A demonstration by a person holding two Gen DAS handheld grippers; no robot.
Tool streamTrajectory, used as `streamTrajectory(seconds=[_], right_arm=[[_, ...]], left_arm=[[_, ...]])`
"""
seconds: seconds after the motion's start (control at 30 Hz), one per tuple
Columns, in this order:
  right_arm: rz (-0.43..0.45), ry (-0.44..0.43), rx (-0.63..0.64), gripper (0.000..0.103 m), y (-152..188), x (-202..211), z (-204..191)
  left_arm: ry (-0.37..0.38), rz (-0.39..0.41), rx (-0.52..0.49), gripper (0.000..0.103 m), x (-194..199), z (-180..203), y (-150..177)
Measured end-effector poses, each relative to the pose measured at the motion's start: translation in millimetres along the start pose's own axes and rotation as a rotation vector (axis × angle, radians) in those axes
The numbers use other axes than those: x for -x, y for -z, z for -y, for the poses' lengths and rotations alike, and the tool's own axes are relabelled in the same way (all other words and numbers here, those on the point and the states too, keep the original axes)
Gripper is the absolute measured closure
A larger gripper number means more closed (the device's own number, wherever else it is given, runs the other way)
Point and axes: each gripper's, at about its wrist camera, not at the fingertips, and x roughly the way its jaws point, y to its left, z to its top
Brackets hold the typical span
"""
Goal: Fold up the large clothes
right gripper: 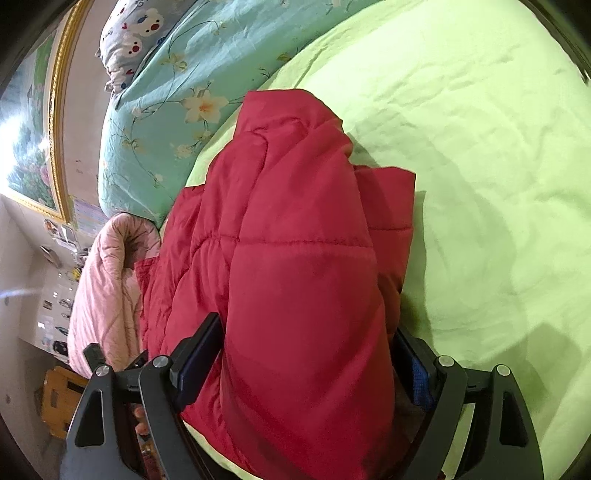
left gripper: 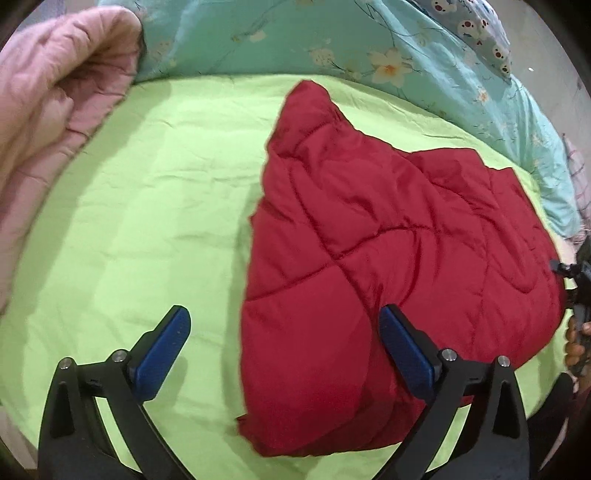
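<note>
A red quilted jacket (left gripper: 369,240) lies folded on the lime green bed sheet (left gripper: 147,184). My left gripper (left gripper: 286,332) hangs open just above the jacket's near left edge. One blue pad (left gripper: 166,350) is over bare sheet and the other over red fabric, neither pressing. In the right wrist view a thick fold of the jacket (right gripper: 295,258) fills the gap of my right gripper (right gripper: 306,360), which is shut on it, with the right pad partly hidden by the fabric. The right gripper (left gripper: 578,280) and the hand holding it show at the jacket's far right edge.
A pink quilt (left gripper: 55,110) is bunched at the left of the bed. A teal floral duvet (left gripper: 295,37) and a bear-print pillow (left gripper: 476,26) lie along the far side. A gold-framed picture (right gripper: 33,129) hangs on the wall, and a yellow wooden item (right gripper: 62,406) stands beside the bed.
</note>
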Motion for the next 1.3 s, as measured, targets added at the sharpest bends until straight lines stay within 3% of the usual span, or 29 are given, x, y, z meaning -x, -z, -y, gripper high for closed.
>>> streamTrajectory(seconds=[0.07, 0.13, 0.27, 0.47, 0.63, 0.8, 0.97, 1.13, 1.3], right_arm=[[0.015, 0.018, 0.01, 0.015, 0, 3, -2], [0.03, 0.033, 0.019, 0.015, -2, 6, -4], [0.08, 0.066, 0.029, 0.015, -5, 18, -7], [0.2, 0.062, 0.052, 0.015, -9, 49, -23], [0.254, 0.101, 0.239, 0.018, 3, 59, -71], [0.251, 0.117, 0.369, 0.02, 28, 55, -113], [0.201, 0.14, 0.443, 0.018, 43, 31, -134], [0.119, 0.173, 0.477, 0.018, 40, -11, -141], [0.105, 0.219, 0.486, 0.018, 31, -34, -140]], left_arm=[[-0.087, 0.02, 0.004, 0.001, 5, -5, 1], [-0.101, 0.044, 0.029, 0.001, 12, -12, 2], [-0.039, 0.091, 0.113, 0.001, 33, -32, 0], [0.116, 0.14, 0.15, 0.001, 57, -18, -4], [0.135, 0.177, 0.111, 0.001, 73, 19, -4], [0.103, 0.196, 0.042, 0.001, 81, 62, 1], [0.082, 0.159, -0.046, 0.001, 65, 97, 12], [0.059, 0.102, -0.085, 0.001, 37, 111, 18], [0.057, 0.051, -0.072, 0.001, 10, 111, 17]])
